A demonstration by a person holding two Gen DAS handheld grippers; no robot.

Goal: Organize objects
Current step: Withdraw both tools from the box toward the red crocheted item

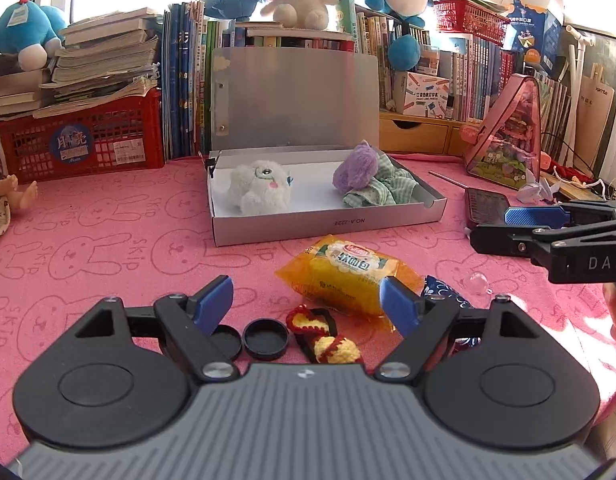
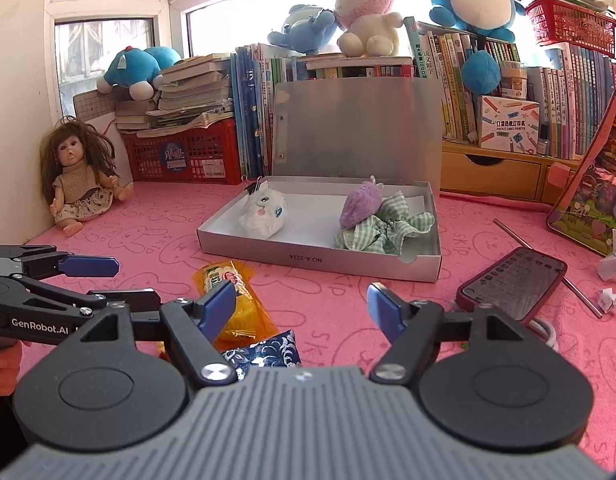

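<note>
Box point(image 1: 328, 226) (lid up), both grippers empty, wide

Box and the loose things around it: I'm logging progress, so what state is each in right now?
Box: lid up, open.
White plush: inside box, left end.
Purple plush: inside box, on the checked cloth.
Snack packet: on the mat, outside box.
Phone: flat on the mat, screen lit.
Left gripper: jaws open, empty.
Right gripper: jaws open, empty.
</note>
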